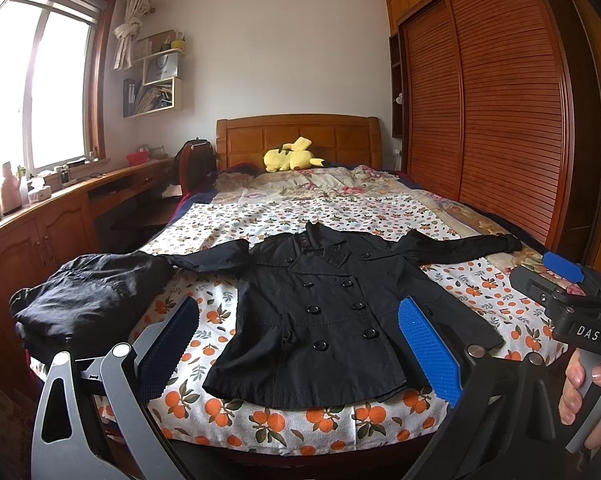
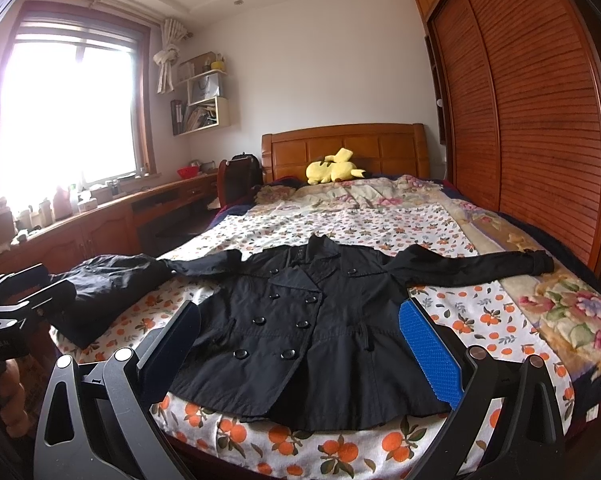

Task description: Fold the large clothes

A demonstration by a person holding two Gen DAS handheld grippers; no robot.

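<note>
We see the black coat [image 1: 320,312] spread flat, front up, sleeves out, on the orange-print sheet [image 1: 284,424] at the bed's foot. Our left gripper [image 1: 300,352] and right gripper [image 2: 300,356] hover spread wide, holding nothing. A dark bundle [image 1: 84,300] lies beside its sleeve.

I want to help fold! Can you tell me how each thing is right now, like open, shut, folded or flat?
Black coat: flat on the bed, buttoned, sleeves spread out, not yet folded.
Dark bundle of clothes: bunched up by the coat's sleeve.
Left tool: open, holding nothing.
Right tool: open, holding nothing.
Wardrobe doors: shut.
Curtain: tied up in a knot.
Yellow plush toy: lying by the headboard.
</note>
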